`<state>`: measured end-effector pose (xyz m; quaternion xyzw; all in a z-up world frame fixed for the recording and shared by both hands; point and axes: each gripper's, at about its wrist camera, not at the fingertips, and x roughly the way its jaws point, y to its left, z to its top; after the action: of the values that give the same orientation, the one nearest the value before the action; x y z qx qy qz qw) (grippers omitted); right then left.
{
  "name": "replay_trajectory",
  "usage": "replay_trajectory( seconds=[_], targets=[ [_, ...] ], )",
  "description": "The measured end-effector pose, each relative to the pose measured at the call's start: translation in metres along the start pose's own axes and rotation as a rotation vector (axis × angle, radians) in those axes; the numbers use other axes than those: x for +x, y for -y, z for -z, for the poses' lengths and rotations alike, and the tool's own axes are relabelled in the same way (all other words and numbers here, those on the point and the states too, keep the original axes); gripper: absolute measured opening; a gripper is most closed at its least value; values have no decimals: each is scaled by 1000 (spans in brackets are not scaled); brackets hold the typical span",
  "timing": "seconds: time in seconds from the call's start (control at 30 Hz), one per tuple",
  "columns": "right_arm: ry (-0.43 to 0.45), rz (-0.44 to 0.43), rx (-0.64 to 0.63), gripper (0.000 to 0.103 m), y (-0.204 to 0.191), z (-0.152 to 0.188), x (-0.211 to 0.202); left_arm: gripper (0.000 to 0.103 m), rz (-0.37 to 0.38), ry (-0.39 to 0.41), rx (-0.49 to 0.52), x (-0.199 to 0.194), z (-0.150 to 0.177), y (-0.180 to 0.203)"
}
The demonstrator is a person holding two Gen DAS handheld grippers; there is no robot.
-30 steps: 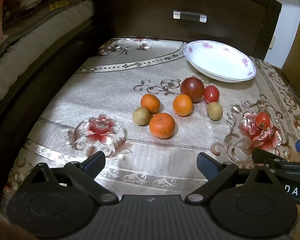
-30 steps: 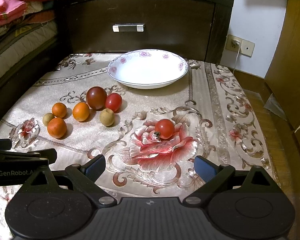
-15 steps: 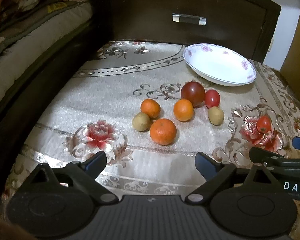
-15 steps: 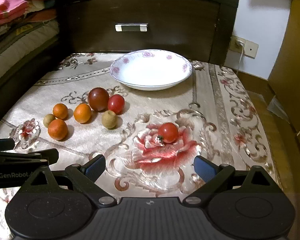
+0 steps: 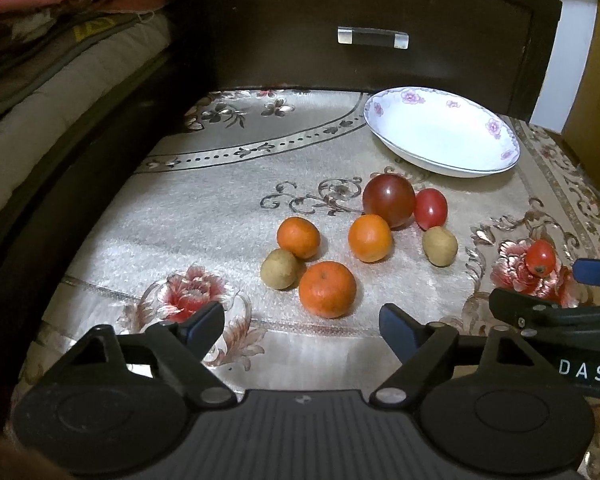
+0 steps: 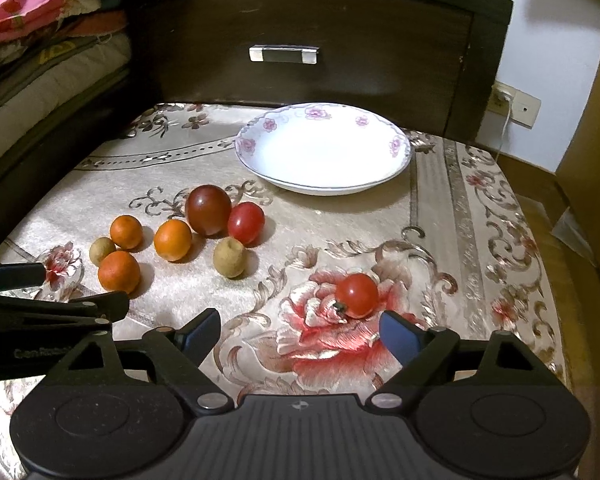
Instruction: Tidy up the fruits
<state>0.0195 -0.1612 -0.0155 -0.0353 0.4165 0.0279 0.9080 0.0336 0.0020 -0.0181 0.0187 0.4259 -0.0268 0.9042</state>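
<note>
Tools both apart, nothing between the jaws; each pair has just been closing a little. Left tool (image 5: 302, 322) hangs over the near edge of the worktop (image 5: 204, 216), which carries an embroidered floral cloth, just short of the largest orange (image 5: 327, 289). Right tool (image 6: 300, 330) hangs just short of the lone small tomato (image 6: 356, 294), which rests on the big red rose pattern, clear of the fingers (image 6: 398, 338). Landmark for places: white floral-rimmed dish (image 6: 324, 148), empty, at the far side of the worktop before a dark drawer front (image 6: 300, 44). All fruit lies on the cloth, nearer the tools than the dish. Closest to the dish: dark red-brown tomato (image 6: 208, 210) with a red tomato (image 6: 245, 223) touching its right side. One step further from the dish: an orange (image 6: 172, 239) touching the dark tomato, and a tan round fruit (image 6: 229, 257) just below the red tomato. Further left and away from the dish: a smaller orange (image 6: 126, 232), a second tan fruit (image 6: 102, 251) touching it, and the largest orange nearest the left tool. Lone tomato sits well apart from this cluster, on the dish's near right side, stem end facing left. Left tool's arm shows at the left edge of the right wrist view. Folded bedding (image 5: 40, 40) is stacked left of the drawer front.
</note>
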Motion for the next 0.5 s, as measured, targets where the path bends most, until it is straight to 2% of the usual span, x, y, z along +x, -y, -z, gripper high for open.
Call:
replay_trajectory(
  seconds=[0.23,0.5],
  targets=[
    [7,-10,-24,81,-4,-7,9,87,-6,-15,32,11,-1,1],
    [19,-58,-56,77,-3,-18,19,87,-8,8,78,16,-4,2]
  ],
)
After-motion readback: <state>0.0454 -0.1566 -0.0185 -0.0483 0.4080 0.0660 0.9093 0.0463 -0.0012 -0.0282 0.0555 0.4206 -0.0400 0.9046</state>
